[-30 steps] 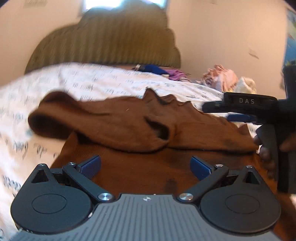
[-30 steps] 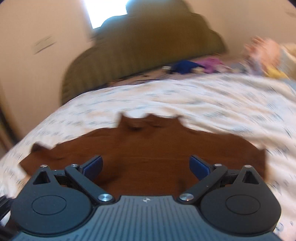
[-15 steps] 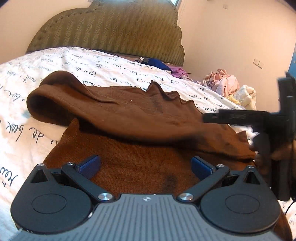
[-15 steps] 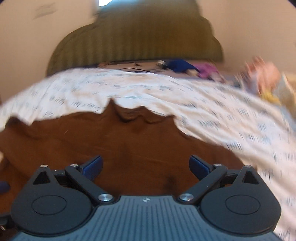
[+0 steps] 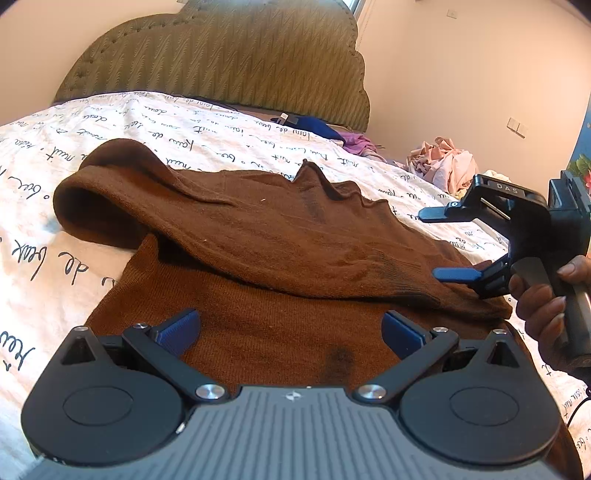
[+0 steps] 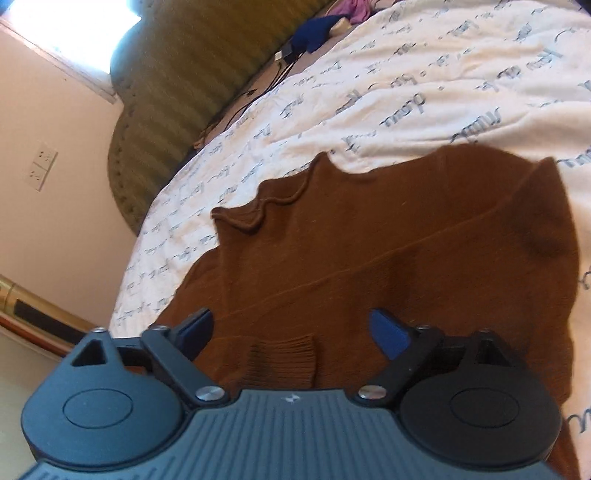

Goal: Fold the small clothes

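While the bed carries a brown sweater across its near middle, one sleeve lies folded over the body. Left tool hangs wide open above the sweater's near hem, holding nothing. Right tool is spread open at the sleeve's cuff, empty.

An olive scalloped headboard backs a bed with a script-printed white duvet; peach walls carry a socket plate beside a bright window.
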`<state>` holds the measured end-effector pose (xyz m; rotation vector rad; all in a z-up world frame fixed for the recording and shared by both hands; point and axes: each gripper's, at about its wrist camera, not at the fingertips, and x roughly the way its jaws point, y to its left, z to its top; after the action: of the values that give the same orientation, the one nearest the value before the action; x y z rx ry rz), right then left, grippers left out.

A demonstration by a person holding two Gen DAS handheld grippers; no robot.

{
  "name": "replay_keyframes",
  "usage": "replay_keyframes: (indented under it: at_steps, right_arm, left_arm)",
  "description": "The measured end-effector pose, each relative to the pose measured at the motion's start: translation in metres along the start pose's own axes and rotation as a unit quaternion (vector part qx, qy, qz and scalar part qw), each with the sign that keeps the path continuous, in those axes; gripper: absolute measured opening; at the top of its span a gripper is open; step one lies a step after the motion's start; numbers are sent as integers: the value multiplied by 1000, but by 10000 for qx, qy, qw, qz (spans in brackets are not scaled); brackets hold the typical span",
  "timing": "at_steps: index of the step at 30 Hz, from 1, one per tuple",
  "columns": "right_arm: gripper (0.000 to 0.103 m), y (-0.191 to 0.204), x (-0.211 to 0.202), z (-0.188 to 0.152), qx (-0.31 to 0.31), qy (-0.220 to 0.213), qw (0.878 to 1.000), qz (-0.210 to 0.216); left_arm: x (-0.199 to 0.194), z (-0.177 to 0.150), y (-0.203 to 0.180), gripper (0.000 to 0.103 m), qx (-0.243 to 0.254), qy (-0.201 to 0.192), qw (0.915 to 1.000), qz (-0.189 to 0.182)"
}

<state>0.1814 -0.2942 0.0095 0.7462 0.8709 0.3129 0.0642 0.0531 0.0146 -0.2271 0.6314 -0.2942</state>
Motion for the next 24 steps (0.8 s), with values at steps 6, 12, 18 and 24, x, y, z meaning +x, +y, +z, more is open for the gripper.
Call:
replay_keyframes:
  at_steps: [6,12,18,24]
  right_arm:
    - [65,6,19,-12,-58,542,9983,194]
    - [5,15,26,-19,-390,650,9971,38]
    - [4,31,0,-3,-904,226,9955,180]
    - [4,-3,-54,42,-790,-323,9959,-313]
  left_arm:
    - [0,0,0,103,0,3,10000,-1]
    - [1,-1,1,103,10,11,10000,20]
    - [1,-1,1,103,10,13,10000,22]
    - [2,-1,1,103,1,16,10000,21]
